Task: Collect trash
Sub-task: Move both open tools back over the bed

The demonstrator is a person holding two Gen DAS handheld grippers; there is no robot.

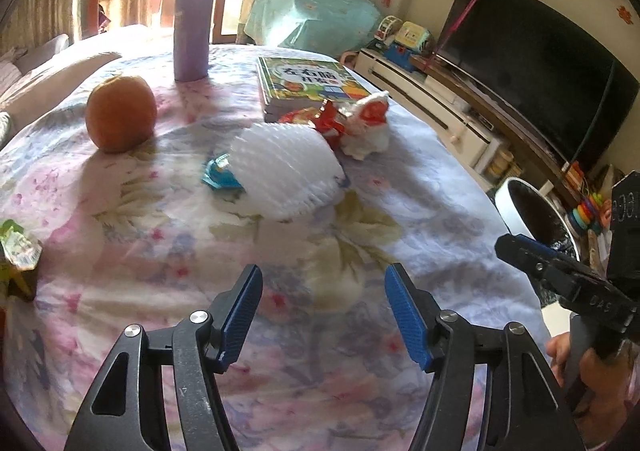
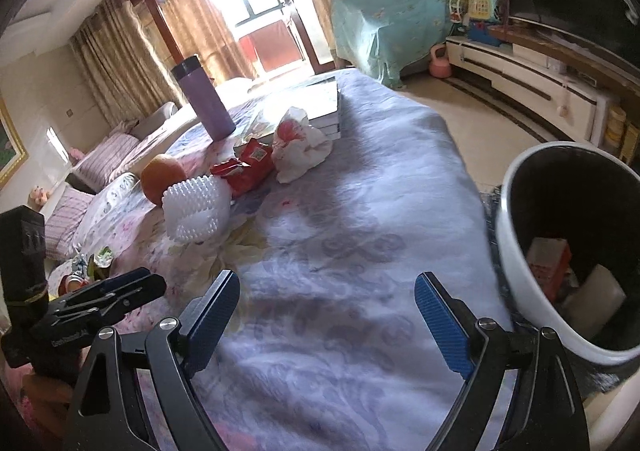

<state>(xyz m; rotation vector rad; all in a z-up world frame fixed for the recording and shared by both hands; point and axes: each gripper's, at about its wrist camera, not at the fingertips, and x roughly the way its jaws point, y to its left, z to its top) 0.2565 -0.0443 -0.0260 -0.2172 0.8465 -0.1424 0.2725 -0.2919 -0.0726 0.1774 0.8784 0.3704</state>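
Left-wrist view: my left gripper hangs over the flowered cloth with jaws spread and nothing between them; the right gripper, in its own view, is likewise spread and empty. The trash sits mid-frame: white foam netting, a blue wrapper tucked at its left edge, a red wrapper and a crumpled white bag against the book. The bin, lower right of the right-wrist view, already holds some items.

Risks, as I judge them: the netting may squash and slip free; reaching for the red wrapper could snag the book; the orange and purple flask, upper left, could be knocked or mistaken for rubbish; a pinch may gather cloth.
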